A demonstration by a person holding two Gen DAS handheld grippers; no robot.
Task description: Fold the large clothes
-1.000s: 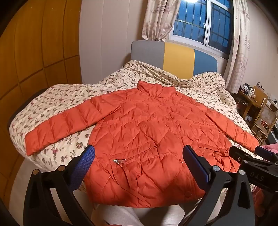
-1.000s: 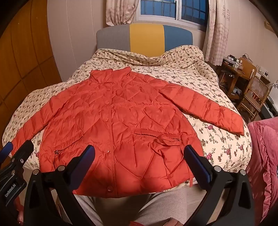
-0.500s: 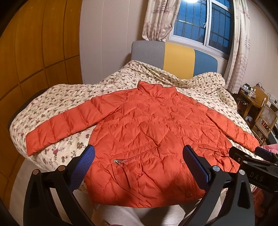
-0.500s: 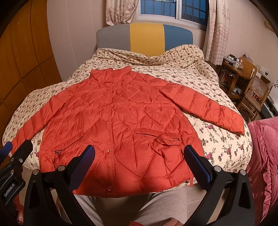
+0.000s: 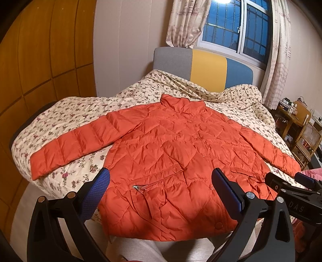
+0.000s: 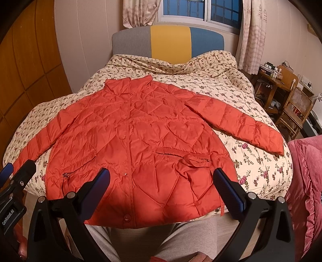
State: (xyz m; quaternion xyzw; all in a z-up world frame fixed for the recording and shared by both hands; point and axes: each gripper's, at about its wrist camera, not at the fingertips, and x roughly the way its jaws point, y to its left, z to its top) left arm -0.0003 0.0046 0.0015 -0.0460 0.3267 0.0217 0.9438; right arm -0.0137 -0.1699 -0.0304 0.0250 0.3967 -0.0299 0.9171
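- Orange quilted jacket (image 5: 171, 161): flat, front up, on floral bedspread (image 6: 261, 171); collar at 12 o'clock, hem overhanging at 6.
- Left gripper (image 5: 161, 185): jaws wide, empty.
- Right gripper (image 6: 161, 181): jaws wide, empty.
- Risk: slick puffy shell likely slips from pinch; overhanging hem may slide off.

A floral quilt (image 6: 259, 167) covers the bed; the headboard (image 6: 170, 41) at 12 o'clock has 3 panels, grey, yellow, blue; a barred window (image 6: 201, 10) sits above it between 2 curtains; a wooden chair (image 6: 295, 112) stands at 3 o'clock; wood panelling (image 5: 40, 60) at 9 o'clock.
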